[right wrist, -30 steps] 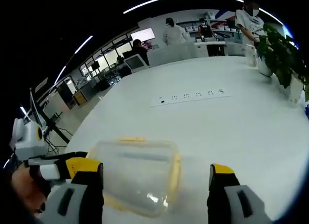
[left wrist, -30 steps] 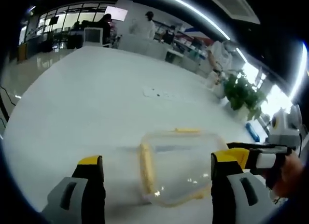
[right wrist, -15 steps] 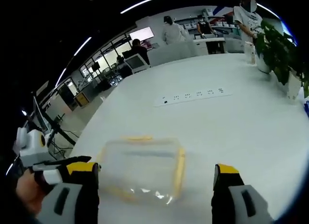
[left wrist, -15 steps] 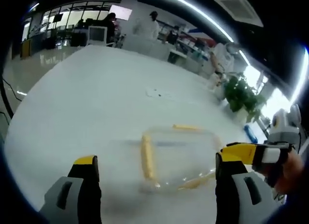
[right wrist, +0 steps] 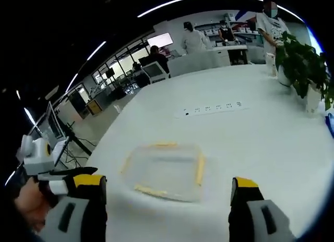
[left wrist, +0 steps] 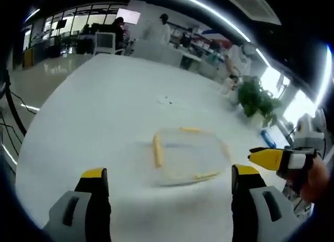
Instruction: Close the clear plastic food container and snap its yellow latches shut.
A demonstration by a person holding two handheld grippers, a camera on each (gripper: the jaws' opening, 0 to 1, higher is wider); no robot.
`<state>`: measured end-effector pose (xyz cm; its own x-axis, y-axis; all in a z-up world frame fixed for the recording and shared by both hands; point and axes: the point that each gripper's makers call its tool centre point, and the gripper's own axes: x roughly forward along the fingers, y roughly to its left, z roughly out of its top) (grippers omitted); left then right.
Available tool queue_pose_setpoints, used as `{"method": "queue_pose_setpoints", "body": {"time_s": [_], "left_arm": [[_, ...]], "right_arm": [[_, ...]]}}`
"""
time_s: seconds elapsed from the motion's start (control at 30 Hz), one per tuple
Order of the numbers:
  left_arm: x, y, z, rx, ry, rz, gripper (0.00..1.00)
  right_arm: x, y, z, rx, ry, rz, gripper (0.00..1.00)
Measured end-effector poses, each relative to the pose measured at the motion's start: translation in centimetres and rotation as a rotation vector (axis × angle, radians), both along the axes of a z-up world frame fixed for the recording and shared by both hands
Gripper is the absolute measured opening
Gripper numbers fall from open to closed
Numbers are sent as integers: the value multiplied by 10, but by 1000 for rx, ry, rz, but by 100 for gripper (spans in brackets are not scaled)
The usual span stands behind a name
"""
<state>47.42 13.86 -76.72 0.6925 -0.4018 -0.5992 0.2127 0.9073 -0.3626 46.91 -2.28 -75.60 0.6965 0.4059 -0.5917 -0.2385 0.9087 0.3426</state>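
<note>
1. Both grippers have backed off since a second ago; the clear container (left wrist: 185, 156) now looks smaller and sits further out past the jaws.
2. It's lying flat on the white table (left wrist: 104, 106), lid on, yellow latches (right wrist: 200, 169) along its edges, long axis running roughly across both views.
3. Left gripper (left wrist: 166, 182) and right gripper (right wrist: 168, 187) hover low over the table, jaws spread wide, holding nothing.

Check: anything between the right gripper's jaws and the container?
Nothing. In the right gripper view, only bare white table separates the open right gripper from the container.
</note>
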Motion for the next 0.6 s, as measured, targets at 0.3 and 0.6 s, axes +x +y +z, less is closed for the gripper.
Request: {"method": "queue_pose_setpoints", "body": {"time_s": [0.3,0.6], "left_arm": [[-43,24,25,34,-9,-14,98],[-93,39,52,54,-38,-53,99]], "right_arm": [[-47,-8,34,-24,-49,46,100],[-96,-45,50,-66,-79,59,100]]}}
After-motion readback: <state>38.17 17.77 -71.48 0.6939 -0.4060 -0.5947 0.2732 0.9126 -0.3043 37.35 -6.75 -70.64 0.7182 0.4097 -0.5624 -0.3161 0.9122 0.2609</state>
